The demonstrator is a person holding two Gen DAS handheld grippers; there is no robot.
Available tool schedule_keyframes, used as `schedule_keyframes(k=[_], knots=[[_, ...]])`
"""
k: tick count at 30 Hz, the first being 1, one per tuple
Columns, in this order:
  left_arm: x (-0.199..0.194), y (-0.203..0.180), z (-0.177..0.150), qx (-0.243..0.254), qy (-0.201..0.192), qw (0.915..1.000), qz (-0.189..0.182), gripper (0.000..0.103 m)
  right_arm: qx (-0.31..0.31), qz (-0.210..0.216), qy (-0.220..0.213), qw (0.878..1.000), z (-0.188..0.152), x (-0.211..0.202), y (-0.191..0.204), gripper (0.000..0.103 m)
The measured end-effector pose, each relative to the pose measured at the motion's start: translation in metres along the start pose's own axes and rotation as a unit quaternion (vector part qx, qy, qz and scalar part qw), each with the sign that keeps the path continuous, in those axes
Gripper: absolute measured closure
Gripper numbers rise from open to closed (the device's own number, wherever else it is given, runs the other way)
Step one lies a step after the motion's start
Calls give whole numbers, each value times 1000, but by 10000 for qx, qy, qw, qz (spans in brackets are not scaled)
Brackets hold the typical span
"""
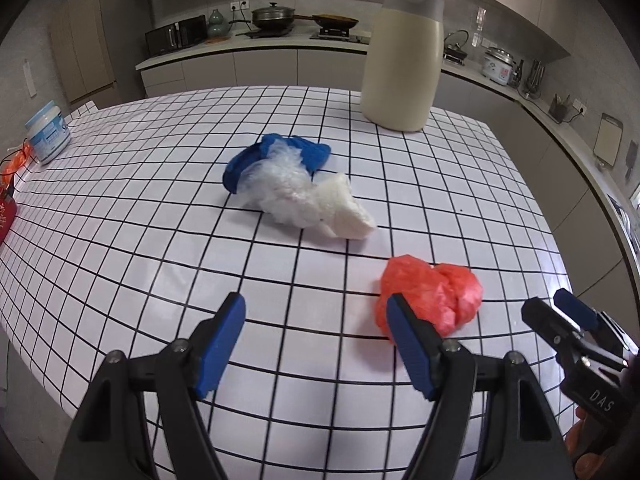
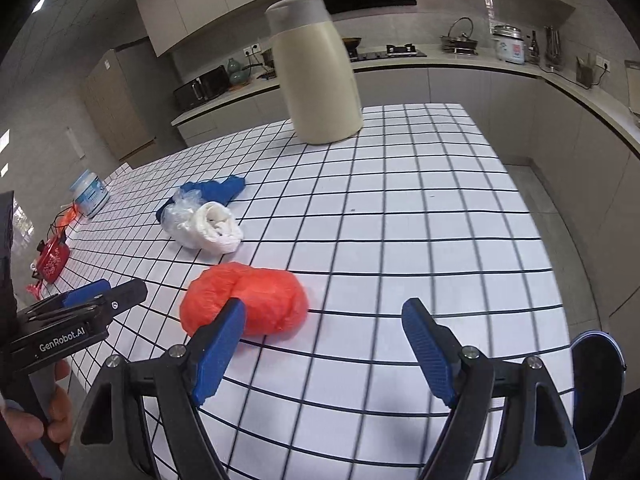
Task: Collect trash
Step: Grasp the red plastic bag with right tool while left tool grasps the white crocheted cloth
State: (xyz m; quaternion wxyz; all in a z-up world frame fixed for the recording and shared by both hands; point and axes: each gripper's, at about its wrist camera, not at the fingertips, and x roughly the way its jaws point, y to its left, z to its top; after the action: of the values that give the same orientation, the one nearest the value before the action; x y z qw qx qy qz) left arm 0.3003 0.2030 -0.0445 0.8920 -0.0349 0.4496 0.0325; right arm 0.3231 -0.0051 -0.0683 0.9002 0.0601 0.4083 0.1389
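My left gripper (image 1: 316, 312) and right gripper (image 2: 324, 316) both gape, holding nothing. The red bag (image 2: 244, 304) lies between them, touching neither, its long side across. Beyond it, the white bag (image 1: 316, 204) and blue bag (image 1: 276, 156) run diagonally together.

a white table (image 1: 120, 264) with a black grid pattern fills the middle of the frame. on it: a cream jug (image 1: 402, 60) upper right, a blue and clear-white plastic wad (image 1: 292, 184) at centre, a crumpled red bag (image 1: 436, 296) lower right, a tub (image 1: 48, 134), possibly a cream jar, far left.
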Motion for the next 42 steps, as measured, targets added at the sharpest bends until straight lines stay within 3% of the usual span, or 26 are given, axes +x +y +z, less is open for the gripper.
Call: schedule_keyframes(k=[11,18,26,31,40,42], knots=[[18,35,6,-25,116,9999,-41,29,-265,178,300,9990,0,42,55,17],[26,39,13,86,151,9997,-181,29,-357,-66,478,9982,-4,70,69,17],[43,14,25,356,252,9974,-572,29,-120,-570,327,9978,7,73,38,17],[56,-5,37,396,258,9969,-636,29,160,-714,279,9969,20,75,7,17],[83,-17,49,220,350,9970,-653,30,264,-584,240,9977,41,86,-19,17],[88,-16,50,114,362,9970,-669,39,250,-517,240,9981,42,88,-20,17]])
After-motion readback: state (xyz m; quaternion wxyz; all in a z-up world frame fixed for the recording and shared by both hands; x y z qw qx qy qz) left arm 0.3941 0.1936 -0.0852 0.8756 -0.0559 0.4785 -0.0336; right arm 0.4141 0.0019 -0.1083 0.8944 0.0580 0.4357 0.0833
